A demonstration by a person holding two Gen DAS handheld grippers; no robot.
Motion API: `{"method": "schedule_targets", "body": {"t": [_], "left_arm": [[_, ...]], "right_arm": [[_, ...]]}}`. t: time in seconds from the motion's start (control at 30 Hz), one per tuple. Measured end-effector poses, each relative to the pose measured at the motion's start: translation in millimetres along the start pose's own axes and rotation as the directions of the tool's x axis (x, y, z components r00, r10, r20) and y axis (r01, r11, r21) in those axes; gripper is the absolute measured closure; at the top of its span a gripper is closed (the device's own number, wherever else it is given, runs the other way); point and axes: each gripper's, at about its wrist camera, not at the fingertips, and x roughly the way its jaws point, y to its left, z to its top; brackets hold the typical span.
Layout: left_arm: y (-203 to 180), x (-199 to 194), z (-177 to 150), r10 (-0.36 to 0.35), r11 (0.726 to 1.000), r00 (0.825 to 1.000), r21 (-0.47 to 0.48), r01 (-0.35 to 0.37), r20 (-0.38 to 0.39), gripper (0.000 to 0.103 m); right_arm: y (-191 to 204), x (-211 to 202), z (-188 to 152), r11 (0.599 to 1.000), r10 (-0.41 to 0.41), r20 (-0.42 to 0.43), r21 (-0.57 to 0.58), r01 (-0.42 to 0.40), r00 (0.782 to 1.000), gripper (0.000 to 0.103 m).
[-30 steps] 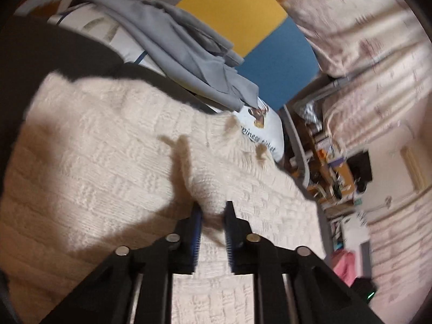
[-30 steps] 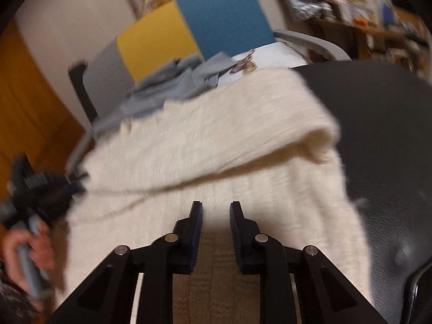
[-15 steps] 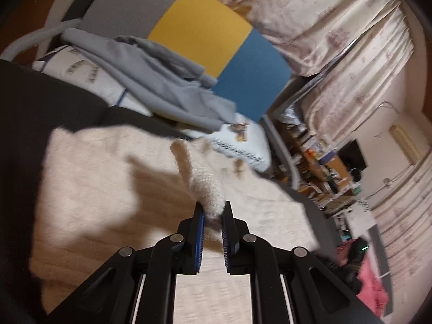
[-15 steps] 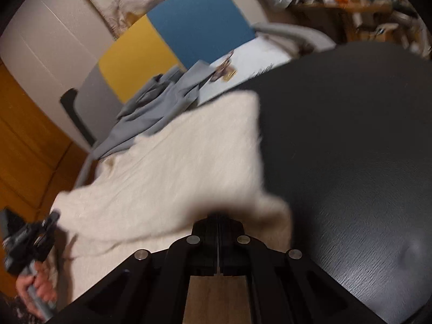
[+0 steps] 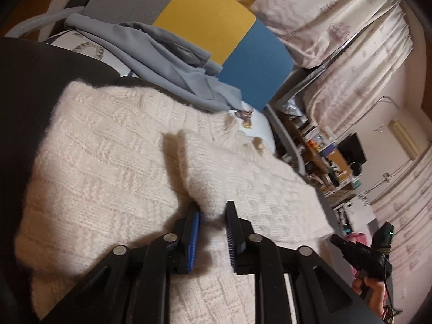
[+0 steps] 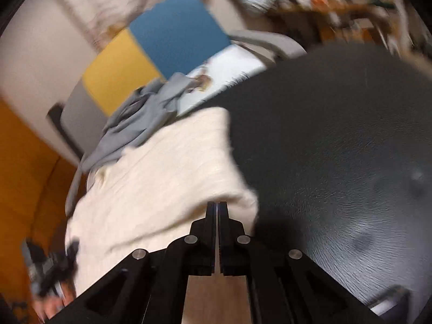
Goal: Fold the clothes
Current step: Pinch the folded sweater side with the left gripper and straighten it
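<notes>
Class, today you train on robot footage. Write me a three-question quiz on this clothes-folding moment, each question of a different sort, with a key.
1. True or false: the right gripper has its jaws wide open.
2. What lies between the fingers of the left gripper? A) a fold of the cream sweater B) the grey garment C) nothing
3. On the chair back, which colour sits between the grey and the blue?

Key
1. False: they are shut.
2. A; the jaws have just been opening, and the fold is between them.
3. Yellow.
</notes>
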Motion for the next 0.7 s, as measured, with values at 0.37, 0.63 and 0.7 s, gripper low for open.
{"method": "schedule_targets", "body": {"t": [0.37,0.63,0.7], "left_arm": [[4.2,-2.7,-1.3,0.026,0.999,0.999,-0.032,-0.025,0.021,0.081],[-6.6,-2.1,-0.4,0.112,0.993,0.994,0.023,-0.112,-0.007,0.082],[-19.2,-13.5,-3.2,0.188,0.980,0.982,0.066,-0.189,0.024,0.083]], "right_arm": [[56.6,98.1,44.3,0.950,-0.144,-0.085,-0.290,0.114,0.986,0.101],[20.6,87.4,52.3,0.941,-0.288,-0.011,-0.188,0.281,0.958,0.103],[40.6,75.9,48.3,0.926,-0.302,0.008,-0.235,0.296,0.953,0.095]]}}
